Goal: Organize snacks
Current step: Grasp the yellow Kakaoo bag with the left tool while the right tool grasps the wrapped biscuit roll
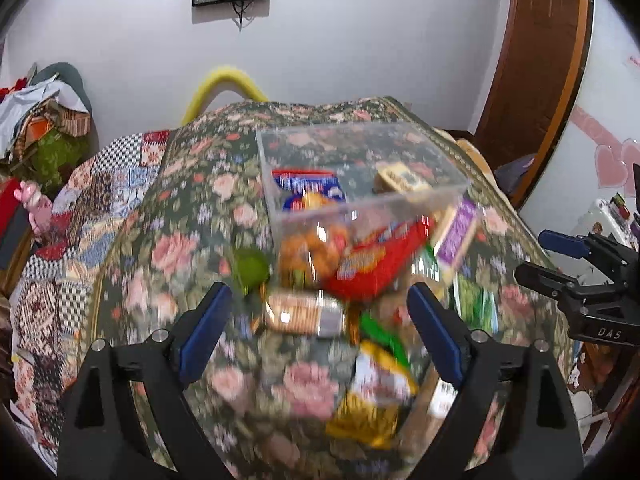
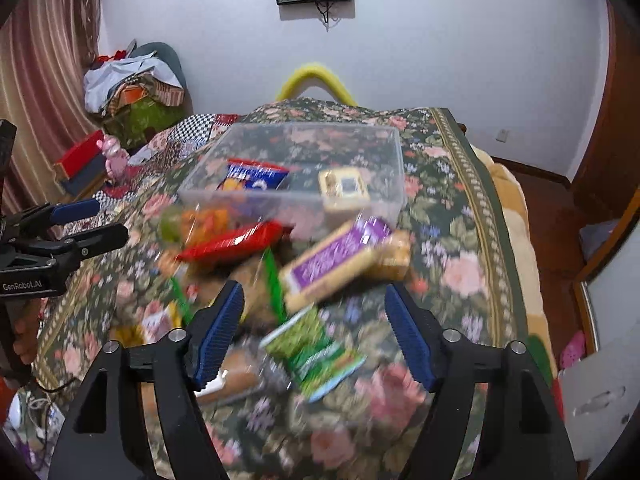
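A clear plastic bin (image 1: 280, 152) (image 2: 394, 148) stands on the floral-covered table and holds a blue snack packet (image 1: 308, 190) (image 2: 256, 176) and a small cream box (image 1: 400, 178) (image 2: 344, 192). In front of it lies a blurred heap of snacks: a red packet (image 1: 376, 264) (image 2: 236, 242), a purple box (image 1: 458, 236) (image 2: 336, 260), a biscuit pack (image 1: 300, 314), a green packet (image 2: 316, 352). My left gripper (image 1: 320, 332) is open and empty above the biscuit pack. My right gripper (image 2: 316, 336) is open and empty above the green packet.
The floral cloth (image 1: 192, 208) (image 2: 452, 208) covers the table, with a patchwork cover (image 1: 100, 188) to its left. A yellow chair back (image 1: 224, 88) stands behind. The right gripper shows at the left wrist view's right edge (image 1: 560, 264). Clutter piles sit at far left (image 2: 132, 84).
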The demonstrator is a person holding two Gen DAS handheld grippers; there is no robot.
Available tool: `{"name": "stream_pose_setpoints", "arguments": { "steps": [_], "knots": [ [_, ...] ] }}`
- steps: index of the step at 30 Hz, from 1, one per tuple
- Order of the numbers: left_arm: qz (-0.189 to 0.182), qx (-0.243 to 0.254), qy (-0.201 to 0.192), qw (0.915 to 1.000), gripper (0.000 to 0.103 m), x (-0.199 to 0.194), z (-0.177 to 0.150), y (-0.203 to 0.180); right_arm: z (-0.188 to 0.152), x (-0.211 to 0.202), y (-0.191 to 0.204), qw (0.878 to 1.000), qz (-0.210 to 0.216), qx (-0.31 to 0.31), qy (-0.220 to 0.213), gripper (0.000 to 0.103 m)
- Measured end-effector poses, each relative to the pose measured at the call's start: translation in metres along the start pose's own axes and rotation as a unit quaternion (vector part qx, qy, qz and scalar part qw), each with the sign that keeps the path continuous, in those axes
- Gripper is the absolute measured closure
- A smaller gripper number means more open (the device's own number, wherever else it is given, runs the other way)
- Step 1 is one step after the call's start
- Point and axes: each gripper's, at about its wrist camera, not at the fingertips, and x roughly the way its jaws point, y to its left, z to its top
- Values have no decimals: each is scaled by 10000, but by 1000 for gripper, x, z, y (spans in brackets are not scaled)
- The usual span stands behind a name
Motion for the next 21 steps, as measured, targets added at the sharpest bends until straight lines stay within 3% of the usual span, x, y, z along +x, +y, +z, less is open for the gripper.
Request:
{"name": "stream_pose_setpoints", "arguments": {
  "steps": [14, 16, 21],
  "knots": [
    [286, 70, 364, 9989, 13, -11, -80, 6, -49, 41, 44, 9955, 459, 198, 809, 27],
    [269, 7, 409, 9988, 13, -10, -85, 7, -47, 45, 49, 9952, 482, 246, 816, 20],
    [241, -84, 476, 9985, 13, -7, -89, 11, -49, 58, 64, 9950, 426, 160, 888, 12]
  ]
}}
